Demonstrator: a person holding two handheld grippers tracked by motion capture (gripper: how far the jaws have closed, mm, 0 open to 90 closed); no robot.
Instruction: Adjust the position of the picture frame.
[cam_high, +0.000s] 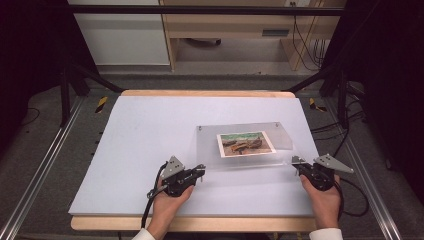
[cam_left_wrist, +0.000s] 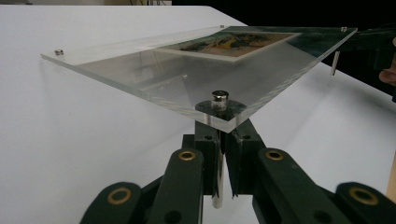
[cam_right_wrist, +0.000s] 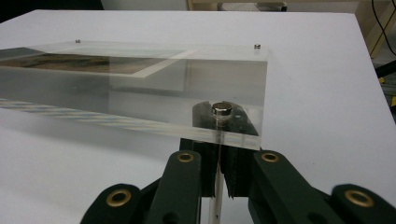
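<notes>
A clear acrylic panel (cam_high: 207, 147) with a small landscape picture (cam_high: 245, 143) on it hangs a little above the white board, right of centre. Metal pins with round caps stand at its corners. My left gripper (cam_high: 201, 169) is shut on the pin (cam_left_wrist: 218, 186) under the near left corner, below its cap (cam_left_wrist: 219, 99). My right gripper (cam_high: 295, 161) is shut on the pin (cam_right_wrist: 215, 200) under the near right corner, below the cap (cam_right_wrist: 221, 110). The picture (cam_left_wrist: 233, 42) lies toward the panel's middle. Whether the far corners touch the board I cannot tell.
The white board (cam_high: 140, 135) covers a wooden table (cam_high: 200, 93). Black frame posts (cam_high: 65, 90) stand at both back corners, and cables (cam_high: 360, 200) trail at the right. A wooden shelf unit (cam_high: 225, 30) stands behind the table.
</notes>
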